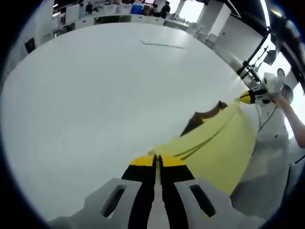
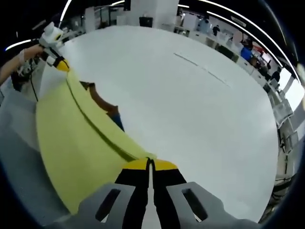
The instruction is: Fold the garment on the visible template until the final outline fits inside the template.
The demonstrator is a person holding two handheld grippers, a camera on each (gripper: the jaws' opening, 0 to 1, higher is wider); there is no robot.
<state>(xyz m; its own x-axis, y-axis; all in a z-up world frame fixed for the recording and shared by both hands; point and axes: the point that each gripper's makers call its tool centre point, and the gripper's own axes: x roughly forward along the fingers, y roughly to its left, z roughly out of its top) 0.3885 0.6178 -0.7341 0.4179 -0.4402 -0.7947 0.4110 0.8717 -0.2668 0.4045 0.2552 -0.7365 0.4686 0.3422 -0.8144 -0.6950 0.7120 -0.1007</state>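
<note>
we see left gripper (image 1: pixel 156 162) jaws pinched on yellow garment (image 1: pixel 224 143) corner | right gripper (image 2: pixel 150 164) jaws clamped on the other corner | garment stretched between both, hanging off near edge of white table (image 1: pixel 105 95) | template tape line (image 1: pixel 162 44) far across table

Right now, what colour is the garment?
Yellow garment, brown showing at an edge; best in the right gripper view.
</note>
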